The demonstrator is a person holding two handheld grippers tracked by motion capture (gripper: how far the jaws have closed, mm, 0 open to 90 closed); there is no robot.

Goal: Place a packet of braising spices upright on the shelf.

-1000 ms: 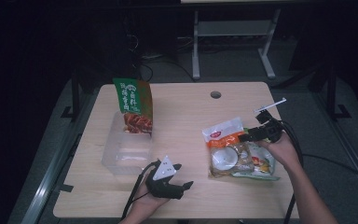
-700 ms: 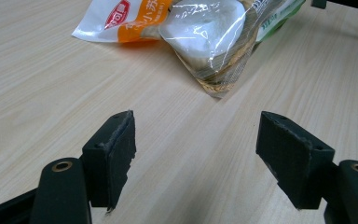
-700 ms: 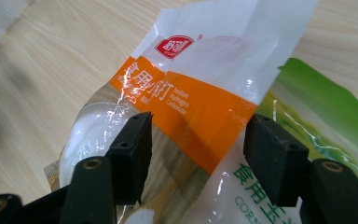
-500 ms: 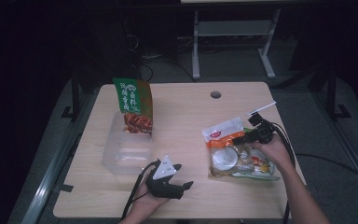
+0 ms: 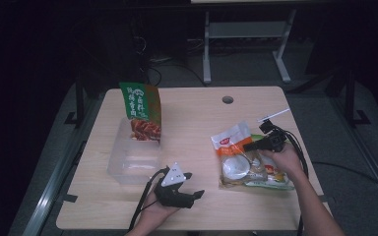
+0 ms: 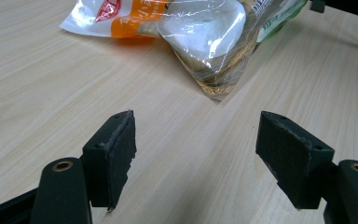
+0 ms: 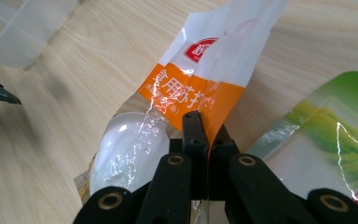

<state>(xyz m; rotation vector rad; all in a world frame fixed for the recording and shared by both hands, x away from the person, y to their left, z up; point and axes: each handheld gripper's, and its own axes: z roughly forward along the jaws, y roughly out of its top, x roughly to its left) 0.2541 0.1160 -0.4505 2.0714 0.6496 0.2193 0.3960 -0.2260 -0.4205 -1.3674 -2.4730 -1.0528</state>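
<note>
Presently, right gripper: jaws just closed, pinching the film edge of the orange-and-white snack bag.
Snack bag: right of centre in the high view, atop a green packet.
Left gripper: jaws wide, nothing between, bare table ahead.
Clear bin: left, green pouch standing inside.
</note>
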